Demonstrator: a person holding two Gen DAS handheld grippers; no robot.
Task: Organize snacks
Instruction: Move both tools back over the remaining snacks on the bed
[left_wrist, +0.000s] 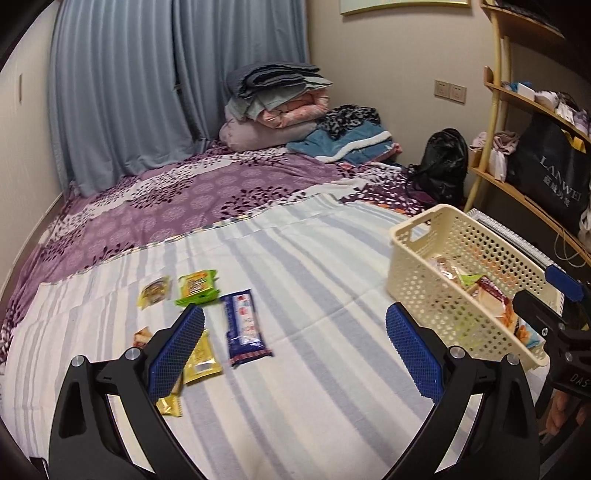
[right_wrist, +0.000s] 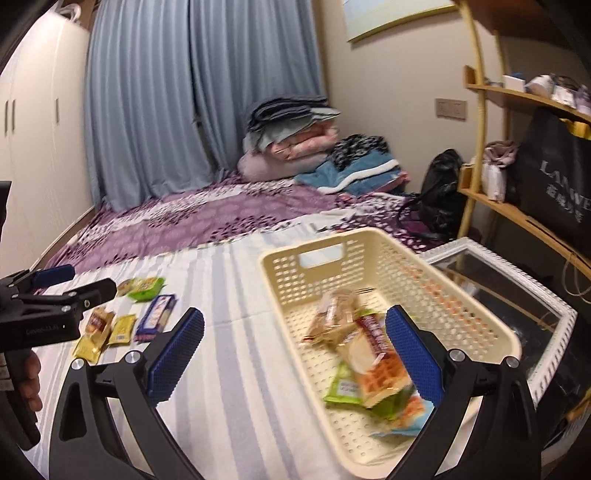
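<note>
A cream perforated basket (left_wrist: 406, 254) (right_wrist: 280, 280) stands on the striped blanket and holds several snack packs, among them a waffle pack (right_wrist: 380, 373). Loose snacks lie on the blanket: a blue bar (left_wrist: 243, 325) (right_wrist: 155, 317), a green pack (left_wrist: 195, 286), a small clear pack (left_wrist: 155, 290), and yellow packets (left_wrist: 201, 360) (right_wrist: 122, 328). My left gripper (left_wrist: 295, 347) is open and empty just right of the loose snacks. My right gripper (right_wrist: 295, 347) is open and empty over the basket's near left rim.
The bed carries a purple patterned cover (left_wrist: 177, 199) with folded bedding (left_wrist: 273, 107) at the far end. A black bag (left_wrist: 441, 166) sits by a wooden shelf (left_wrist: 524, 199). A white-framed glass table (right_wrist: 509, 295) stands right of the basket.
</note>
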